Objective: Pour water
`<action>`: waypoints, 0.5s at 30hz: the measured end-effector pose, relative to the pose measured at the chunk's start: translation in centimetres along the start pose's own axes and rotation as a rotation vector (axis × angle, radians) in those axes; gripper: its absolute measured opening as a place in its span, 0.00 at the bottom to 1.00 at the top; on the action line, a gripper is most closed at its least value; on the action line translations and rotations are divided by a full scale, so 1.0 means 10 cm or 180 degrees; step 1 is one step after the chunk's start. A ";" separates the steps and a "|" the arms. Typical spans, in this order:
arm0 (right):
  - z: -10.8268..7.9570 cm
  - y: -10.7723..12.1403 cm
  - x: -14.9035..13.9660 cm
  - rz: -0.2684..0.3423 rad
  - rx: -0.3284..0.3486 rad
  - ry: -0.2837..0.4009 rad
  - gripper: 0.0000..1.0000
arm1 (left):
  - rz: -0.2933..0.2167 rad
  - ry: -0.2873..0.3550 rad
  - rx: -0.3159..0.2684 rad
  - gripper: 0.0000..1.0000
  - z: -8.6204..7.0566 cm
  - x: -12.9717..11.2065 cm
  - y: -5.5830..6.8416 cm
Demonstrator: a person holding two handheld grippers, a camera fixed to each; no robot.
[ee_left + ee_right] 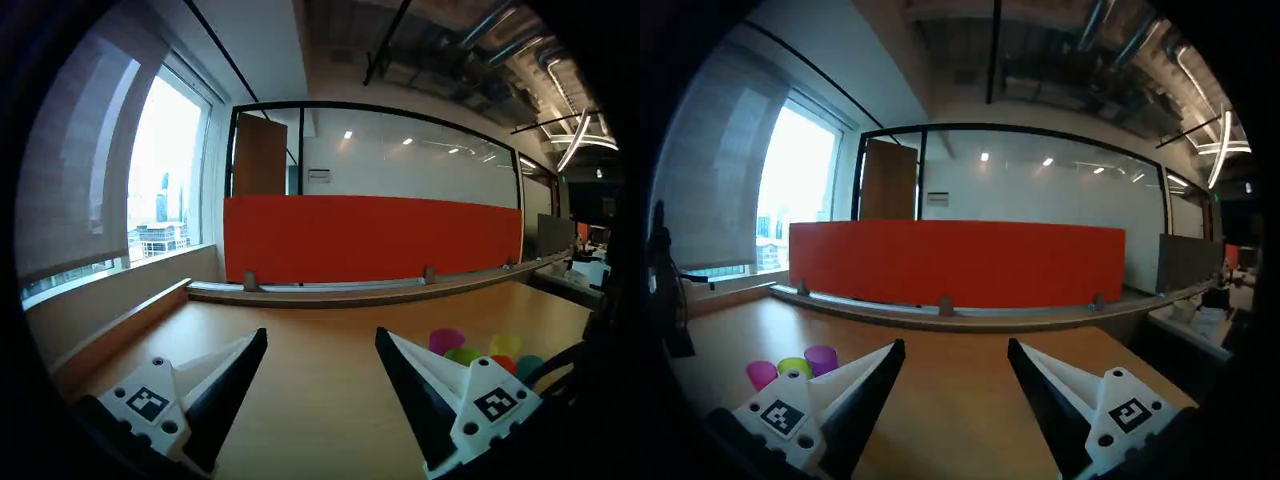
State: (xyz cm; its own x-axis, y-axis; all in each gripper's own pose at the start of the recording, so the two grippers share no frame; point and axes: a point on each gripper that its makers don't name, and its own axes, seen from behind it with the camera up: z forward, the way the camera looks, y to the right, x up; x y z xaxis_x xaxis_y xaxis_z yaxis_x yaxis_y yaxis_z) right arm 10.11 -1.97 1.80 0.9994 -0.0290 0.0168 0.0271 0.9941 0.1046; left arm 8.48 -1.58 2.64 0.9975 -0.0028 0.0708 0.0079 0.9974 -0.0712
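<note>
Small coloured plastic cups stand in a cluster on the wooden desk. In the left gripper view a magenta cup [445, 340], a green cup [462, 355], a yellow cup [505, 345], a red cup [504, 362] and a teal cup [528, 366] sit just right of my left gripper [320, 338], partly behind its right finger. The left gripper stands open with nothing between its fingers. In the right gripper view a pink cup [762, 373], a green cup [794, 367] and a purple cup [822, 359] sit left of my right gripper [954, 346], which is also open and holds nothing.
An orange divider panel [368, 238] on a rail runs along the desk's far edge [960, 320]. A window [160, 192] and low ledge lie to the left. Another desk with clutter [1204, 312] stands at the right. A dark object [664, 288] rises at the left rim of the right gripper view.
</note>
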 end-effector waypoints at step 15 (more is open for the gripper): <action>0.11 -0.09 0.44 -0.0051 0.0144 -0.0074 1.00 | 0.0139 -0.0097 -0.0168 1.00 0.09 0.49 0.02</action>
State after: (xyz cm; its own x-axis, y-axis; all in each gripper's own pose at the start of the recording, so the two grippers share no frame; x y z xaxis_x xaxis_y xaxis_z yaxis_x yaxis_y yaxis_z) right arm 14.46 -3.07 2.89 0.9981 -0.0478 0.0379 0.0416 0.9878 0.1499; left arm 13.35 -1.38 3.86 0.9943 0.0435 0.0968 -0.0310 0.9914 -0.1273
